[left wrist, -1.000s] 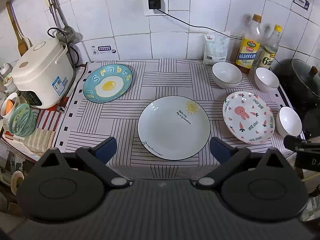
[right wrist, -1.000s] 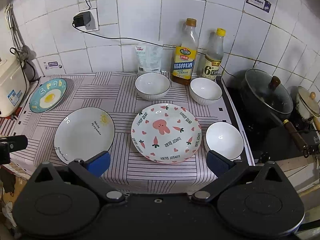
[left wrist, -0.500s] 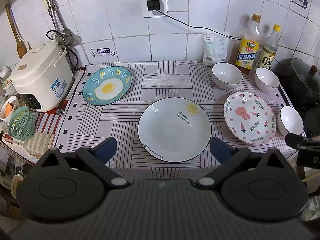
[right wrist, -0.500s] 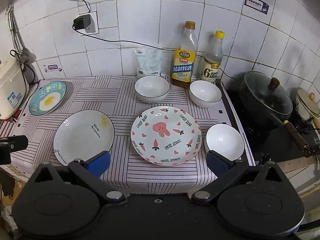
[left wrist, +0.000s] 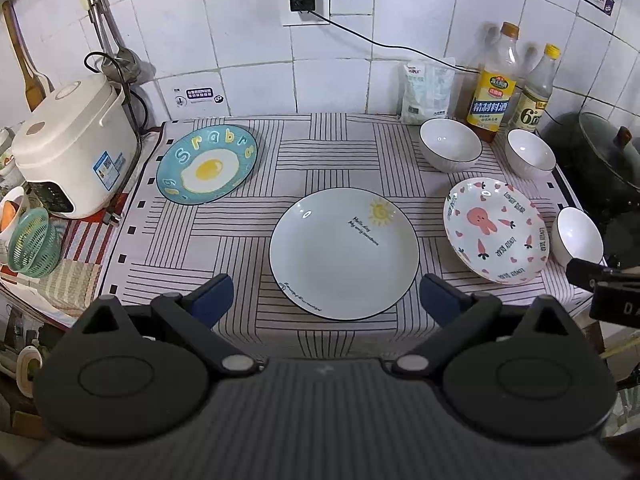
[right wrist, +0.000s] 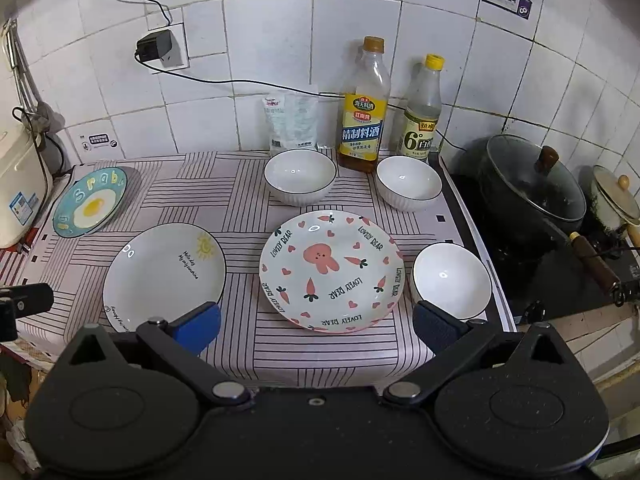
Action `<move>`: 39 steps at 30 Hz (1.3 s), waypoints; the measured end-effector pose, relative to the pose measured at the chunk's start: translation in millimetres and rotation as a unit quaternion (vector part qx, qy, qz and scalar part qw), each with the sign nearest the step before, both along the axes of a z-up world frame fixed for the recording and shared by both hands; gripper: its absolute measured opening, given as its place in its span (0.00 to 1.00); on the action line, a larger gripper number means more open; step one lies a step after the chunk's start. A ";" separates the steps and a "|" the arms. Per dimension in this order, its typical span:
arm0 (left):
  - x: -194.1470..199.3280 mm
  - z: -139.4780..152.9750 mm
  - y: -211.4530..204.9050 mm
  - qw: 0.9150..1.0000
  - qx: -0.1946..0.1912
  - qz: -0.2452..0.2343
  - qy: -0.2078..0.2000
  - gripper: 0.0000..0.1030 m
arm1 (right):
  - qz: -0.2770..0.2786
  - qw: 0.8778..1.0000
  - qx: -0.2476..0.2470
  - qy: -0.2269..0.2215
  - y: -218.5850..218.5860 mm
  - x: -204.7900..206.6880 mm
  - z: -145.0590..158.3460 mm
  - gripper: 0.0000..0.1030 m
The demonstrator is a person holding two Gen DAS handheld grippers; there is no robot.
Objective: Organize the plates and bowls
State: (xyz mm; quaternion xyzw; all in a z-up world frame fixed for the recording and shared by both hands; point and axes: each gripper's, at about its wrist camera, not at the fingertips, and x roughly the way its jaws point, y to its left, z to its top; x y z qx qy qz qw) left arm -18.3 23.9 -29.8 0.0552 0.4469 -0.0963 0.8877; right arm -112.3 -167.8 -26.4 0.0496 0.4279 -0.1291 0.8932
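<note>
I held my left gripper [left wrist: 323, 294] wide open, hovering at the near edge of the counter over the round white ceramic plate with the small yellow sun [left wrist: 344, 253]; my right gripper [right wrist: 316, 326] was just as wide open and empty, facing the round white plate printed with a pink rabbit and carrots [right wrist: 331, 271]. Nothing was stacked yet, so I judged the job barely begun.

To do the first pick well, I reckoned I should come in low and level at a plate's near rim, slide one finger under the lip, and close firmly, since glazed ware looked slippery. The rabbit plate sat just beside the near white ceramic bowl [right wrist: 452, 280], so my right finger needed care not to knock it. Two more white bowls with dark rims, the rear left one [right wrist: 300, 176] and the rear right one [right wrist: 409, 183], stood near the wall, apart from each other. The round blue plate with a fried-egg picture [left wrist: 207, 164] lay well apart at the left rear.

The counter wore a white cloth with black line patterns [left wrist: 336, 148], which might bunch if a plate were dragged. A white rice cooker [left wrist: 72, 150] stood left, two sauce bottles [right wrist: 362, 108] against the tiled wall, and a dark lidded pot [right wrist: 532, 184] on the stove to the right.
</note>
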 end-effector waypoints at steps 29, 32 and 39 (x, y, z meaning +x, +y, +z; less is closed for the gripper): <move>-1.7 -6.4 -1.4 1.000 -0.006 -0.007 0.024 0.98 | 0.006 1.000 -0.006 0.007 0.1 -2.1 -5.7 1.00; 2.0 -6.3 -0.1 0.999 -0.011 -0.010 0.029 0.98 | 0.007 1.000 -0.003 0.007 -1.3 -0.4 -5.3 1.00; 26.7 -21.7 12.0 0.998 -0.034 -0.017 0.041 0.95 | 0.048 0.997 0.014 -0.066 -2.4 1.2 -5.6 1.00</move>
